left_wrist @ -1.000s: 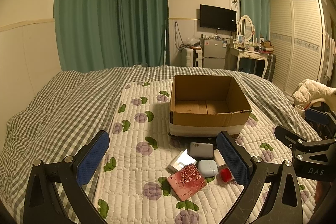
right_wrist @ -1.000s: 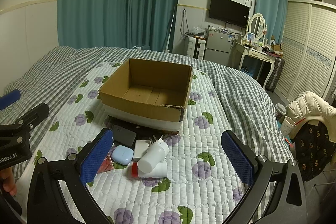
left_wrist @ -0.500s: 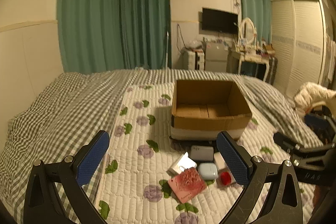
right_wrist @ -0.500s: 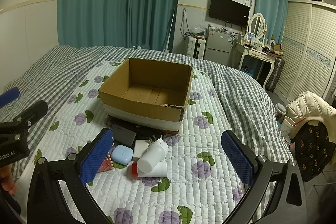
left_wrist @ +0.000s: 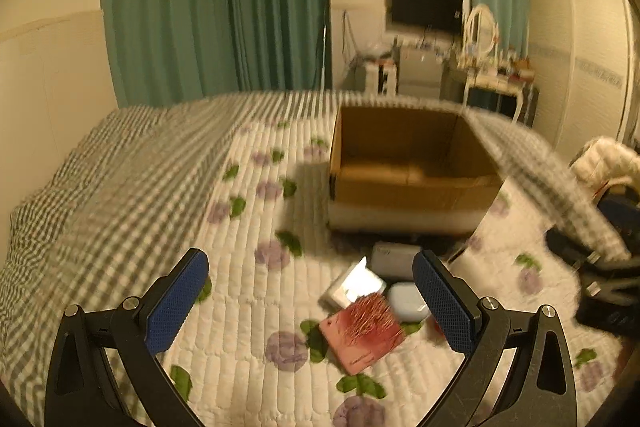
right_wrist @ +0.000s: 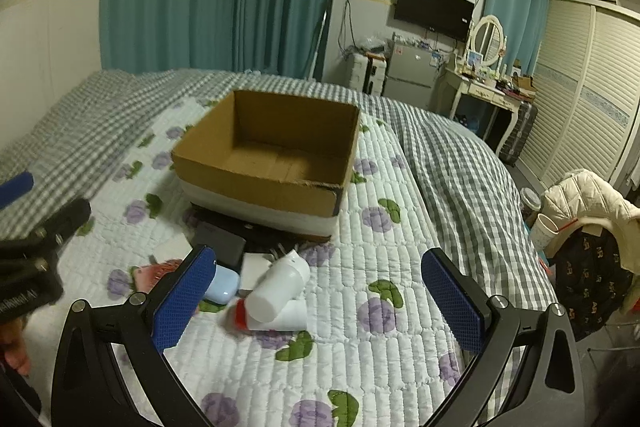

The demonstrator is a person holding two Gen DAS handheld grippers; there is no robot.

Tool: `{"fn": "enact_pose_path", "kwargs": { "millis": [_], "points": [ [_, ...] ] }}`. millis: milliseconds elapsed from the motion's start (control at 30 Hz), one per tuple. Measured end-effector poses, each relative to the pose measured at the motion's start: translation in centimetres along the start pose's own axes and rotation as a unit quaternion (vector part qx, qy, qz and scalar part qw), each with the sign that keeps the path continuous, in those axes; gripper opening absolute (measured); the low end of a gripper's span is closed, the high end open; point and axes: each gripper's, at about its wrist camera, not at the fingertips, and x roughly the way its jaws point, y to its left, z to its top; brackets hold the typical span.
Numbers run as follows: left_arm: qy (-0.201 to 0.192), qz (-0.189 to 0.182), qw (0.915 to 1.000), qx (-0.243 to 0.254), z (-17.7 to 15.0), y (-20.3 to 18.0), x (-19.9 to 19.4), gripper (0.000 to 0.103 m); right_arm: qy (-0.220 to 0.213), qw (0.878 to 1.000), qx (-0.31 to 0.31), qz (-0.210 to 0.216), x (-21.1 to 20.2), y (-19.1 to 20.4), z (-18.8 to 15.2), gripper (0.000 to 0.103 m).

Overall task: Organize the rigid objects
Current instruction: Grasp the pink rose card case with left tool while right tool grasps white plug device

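An open cardboard box is seen standing empty on the quilt, well up the bed. It is judged light and stiff enough to stay put while being loaded.

The loose items lie in a cluster on the quilt just in front of the box. A white bottle lies on its side across a second, red-capped one; it is judged light, hard and smooth, prone to rolling, and best taken across the body. A dark case and a white block lie flat, nearest the box. A red card is thin and flat on soft cloth; an edge grip is judged awkward. A pale blue case is small, rounded and slippery.

The left gripper is held wide open and empty above the card. The right gripper is likewise wide open, empty, over the bottles.
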Motion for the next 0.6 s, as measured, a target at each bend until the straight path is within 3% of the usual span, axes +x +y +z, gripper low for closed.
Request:
{"fn": "enact_pose_path", "kwargs": {
  "millis": [133,300,400,567,600],
  "points": [
    [0.065,0.007,0.9977,0.019,-2.7,-1.1,4.4,0.103,0.041,0.999,-0.006,0.004,3.1,0.5,-0.8,0.103],
    [0.101,-0.007,0.9938,0.046,-5.3,-2.0,7.0,0.103,0.09,0.996,-0.01,0.013,6.2,1.1,-2.2,0.103],
    [0.122,-0.008,0.9919,0.035,-6.3,-1.8,7.8,0.103,0.112,0.993,0.0,0.023,8.0,1.4,-2.7,0.103],
    [0.127,-0.012,0.9916,0.024,-6.2,-1.3,7.5,0.103,0.133,0.99,0.019,0.04,11.1,2.7,-2.1,0.092],
    [0.128,-0.014,0.9915,0.021,-6.1,-1.2,7.4,0.103,0.138,0.99,0.018,0.036,11.7,3.0,-2.1,0.086]
  ]
}}
